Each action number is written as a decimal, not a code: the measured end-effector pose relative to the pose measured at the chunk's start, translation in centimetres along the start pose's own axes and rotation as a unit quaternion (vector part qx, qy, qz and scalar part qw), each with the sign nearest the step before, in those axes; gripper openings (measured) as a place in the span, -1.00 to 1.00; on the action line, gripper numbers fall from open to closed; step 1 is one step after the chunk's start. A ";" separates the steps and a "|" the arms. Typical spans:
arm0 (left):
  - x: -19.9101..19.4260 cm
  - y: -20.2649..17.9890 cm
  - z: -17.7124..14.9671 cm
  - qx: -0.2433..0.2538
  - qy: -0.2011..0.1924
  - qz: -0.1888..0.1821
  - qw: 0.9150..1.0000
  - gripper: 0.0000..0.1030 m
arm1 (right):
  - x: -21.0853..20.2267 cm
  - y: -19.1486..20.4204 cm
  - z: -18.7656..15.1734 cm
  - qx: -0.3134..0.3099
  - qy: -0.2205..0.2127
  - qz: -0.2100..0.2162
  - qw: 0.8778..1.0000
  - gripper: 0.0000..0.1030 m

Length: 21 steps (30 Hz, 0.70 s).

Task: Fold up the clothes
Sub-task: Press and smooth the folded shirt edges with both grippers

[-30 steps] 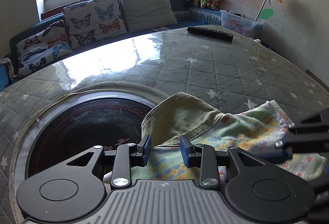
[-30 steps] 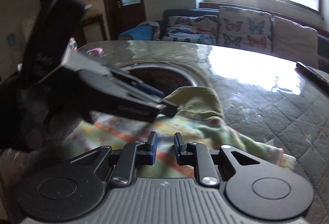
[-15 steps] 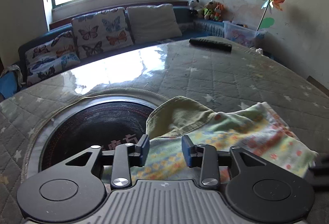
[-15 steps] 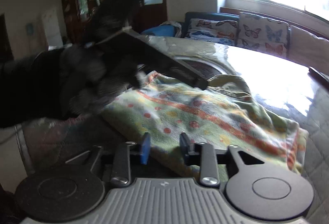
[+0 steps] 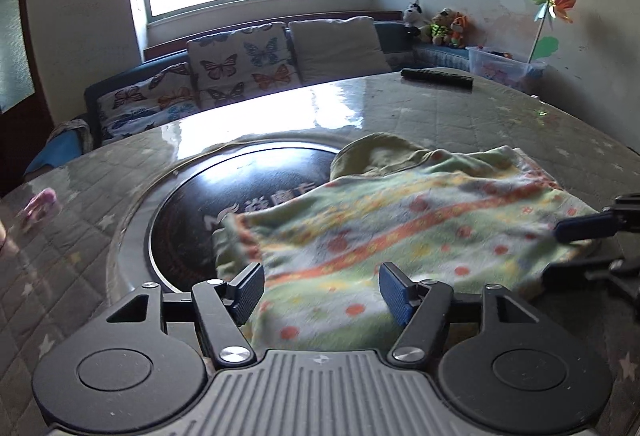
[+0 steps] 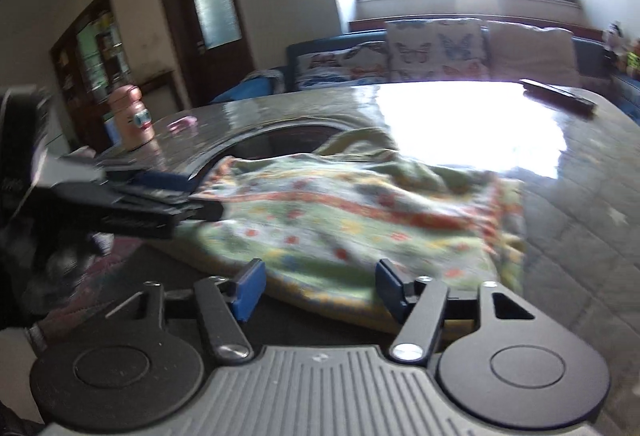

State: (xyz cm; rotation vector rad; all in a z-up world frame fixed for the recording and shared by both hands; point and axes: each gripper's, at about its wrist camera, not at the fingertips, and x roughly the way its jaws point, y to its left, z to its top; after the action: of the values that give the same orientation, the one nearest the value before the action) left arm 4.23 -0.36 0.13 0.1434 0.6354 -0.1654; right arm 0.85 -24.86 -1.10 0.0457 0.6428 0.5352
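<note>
Looks partway done at best. Patterned garment (image 5: 404, 232) lying in a flattish bundle on the quilted table (image 5: 500, 124), draped partly over the dark round inset (image 5: 192, 212) in the middle, near edge close to the table's front. Seems doubled over, with a plain olive layer (image 5: 376, 156) poking out at the far side, so probably one fold in. Hard to say how many more needed; edges uneven and rumpled, so likely at least another fold plus some tidying.

Left gripper (image 5: 322, 290) held low and roughly level over the near edge of the cloth, pointing across the table toward the sofa (image 5: 256, 60). Jaws spread wide, nothing between the pads, fabric just lying below. Also visible from the right wrist view, coming in from the left at the cloth's left side (image 6: 160, 196).

Right gripper (image 6: 318, 288) same story: wide open, empty, hovering at the near edge of the garment (image 6: 360, 212), angled a bit toward the left. Tip of it showing at the cloth's right corner in the left view (image 5: 588, 226); contact there impossible to call through the blur.

Remote-looking thing (image 5: 436, 77) sitting at the far side, well clear.
</note>
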 end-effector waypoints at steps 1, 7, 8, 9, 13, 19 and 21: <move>-0.1 0.1 -0.3 -0.002 -0.002 0.006 1.000 0.30 | -0.3 -0.5 -0.2 0.008 -0.001 -0.009 1.000 0.26; -0.4 0.9 -1.4 -0.007 0.000 0.035 0.999 0.30 | -1.5 -2.7 -1.0 0.043 -0.004 -0.019 0.999 0.26; -0.4 1.2 -1.5 -0.009 0.001 0.039 0.999 0.30 | -1.6 -2.8 -0.9 0.047 -0.005 -0.019 0.999 0.26; -0.4 1.5 -1.7 -0.013 0.002 0.043 0.999 0.30 | -1.7 -2.8 -0.8 0.048 -0.006 -0.020 0.999 0.26; -0.6 2.6 -2.0 -0.035 0.006 0.054 0.998 0.36 | -1.9 -2.7 -0.1 0.043 -0.016 -0.022 0.999 0.31; -0.5 3.2 -2.3 -0.048 0.009 0.053 0.997 0.43 | -0.4 -3.5 0.3 0.059 -0.005 -0.023 0.998 0.35; -0.5 3.3 -2.0 -0.050 0.011 0.053 0.997 0.43 | -0.5 -3.7 0.4 0.065 -0.006 -0.018 0.998 0.35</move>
State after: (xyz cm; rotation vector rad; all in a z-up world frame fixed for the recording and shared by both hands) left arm 3.34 3.25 -0.89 0.0813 0.6549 -0.0304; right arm 2.45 -28.27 -1.20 0.1583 0.6655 0.4571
